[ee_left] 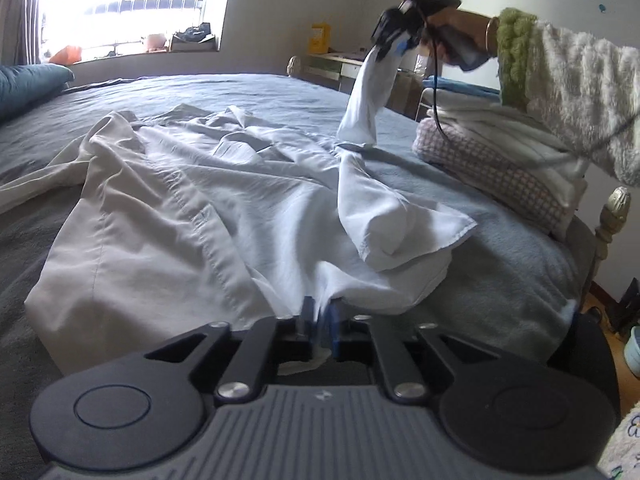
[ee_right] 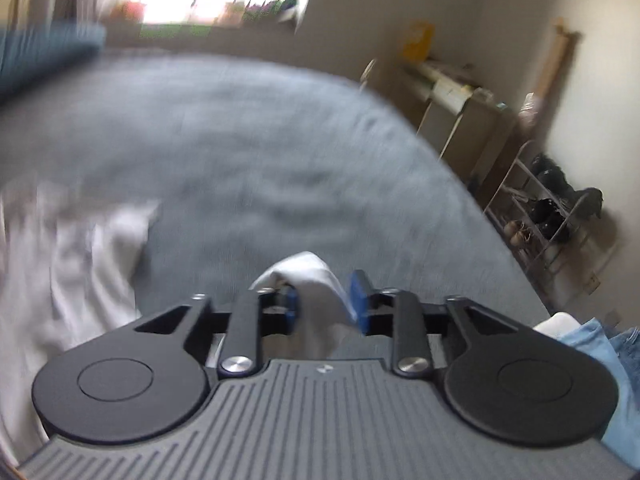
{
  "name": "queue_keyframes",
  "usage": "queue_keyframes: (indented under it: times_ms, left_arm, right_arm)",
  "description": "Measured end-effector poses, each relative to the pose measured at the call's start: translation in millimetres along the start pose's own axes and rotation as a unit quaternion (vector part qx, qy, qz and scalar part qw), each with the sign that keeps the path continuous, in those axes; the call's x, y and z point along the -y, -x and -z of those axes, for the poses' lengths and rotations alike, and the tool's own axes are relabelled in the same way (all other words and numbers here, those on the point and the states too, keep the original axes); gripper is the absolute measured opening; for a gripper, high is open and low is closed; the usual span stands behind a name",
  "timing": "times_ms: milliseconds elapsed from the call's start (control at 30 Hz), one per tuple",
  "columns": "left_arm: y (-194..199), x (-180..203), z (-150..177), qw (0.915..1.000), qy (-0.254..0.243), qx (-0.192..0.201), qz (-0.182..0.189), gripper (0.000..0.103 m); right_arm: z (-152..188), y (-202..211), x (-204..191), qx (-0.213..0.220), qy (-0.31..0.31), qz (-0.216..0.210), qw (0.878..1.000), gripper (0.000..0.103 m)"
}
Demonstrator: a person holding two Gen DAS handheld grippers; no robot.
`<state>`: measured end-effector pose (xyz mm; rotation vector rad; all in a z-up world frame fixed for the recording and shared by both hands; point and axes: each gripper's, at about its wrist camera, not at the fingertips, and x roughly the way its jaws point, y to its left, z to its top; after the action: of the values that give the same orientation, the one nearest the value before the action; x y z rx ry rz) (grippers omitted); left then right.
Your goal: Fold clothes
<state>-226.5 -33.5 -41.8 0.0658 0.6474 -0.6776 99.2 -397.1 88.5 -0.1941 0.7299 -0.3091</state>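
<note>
A pale grey-white button-up shirt (ee_left: 192, 184) lies spread and rumpled across a grey-blue bedspread (ee_left: 500, 248), its cloth creased and bunched toward the near right. A stitched button band runs up the front, and the body's long axis stretches from the near edge of the bed toward the far window (ee_left: 132, 4), collar end farthest away. One sleeve trails off to the far left across the bedspread. The other sleeve (ee_left: 364, 100) is lifted off the bed at the far right, standing nearly upright as a twisted column, its cuff end held at the top.

The right gripper (ee_left: 394, 46), seen from the left wrist camera in a hand with a fluffy cream sleeve (ee_left: 576, 80), has that raised cuff at its tip. In its own blurred view the right gripper (ee_right: 324, 300) shows its blue pads parted, a fold of white cloth draped between them and lying against both; whether they press on it cannot be told.

The left gripper (ee_left: 320, 320) sits low at the near hem of the shirt, its blue pads a narrow slot apart with the hem edge running between them; a firm pinch cannot be confirmed.

A stack of folded laundry (ee_left: 492, 148), topped in white over pink check, rests at the bed's right edge.
</note>
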Motion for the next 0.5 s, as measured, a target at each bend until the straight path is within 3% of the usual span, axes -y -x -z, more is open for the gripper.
queue_keyframes:
  times_ms: [67, 200, 300, 500]
  left_arm:
    - [4.8, 4.6, 1.1, 1.0000, -0.006, 0.006, -0.001, 0.026]
    - [23.1, 11.3, 2.5, 0.9997, -0.004, 0.022, 0.000, 0.044]
    - [39.1, 10.8, 4.0, 0.9993, 0.011, 0.037, 0.000, 0.049]
    - [69.4, -5.3, 13.5, 0.9975, 0.042, 0.046, -0.034, 0.050]
  right_arm:
    - [10.5, 8.8, -8.4, 0.004, 0.028, 0.008, 1.000, 0.045]
    - [17.9, 52.6, -16.3, 0.041, 0.080, 0.009, 0.996, 0.058]
    - [36.4, 106.1, -17.2, 0.088, 0.100, -0.016, 0.991, 0.065]
    - [103.4, 194.2, -23.1, 0.122, 0.075, -0.163, 0.976, 0.074]
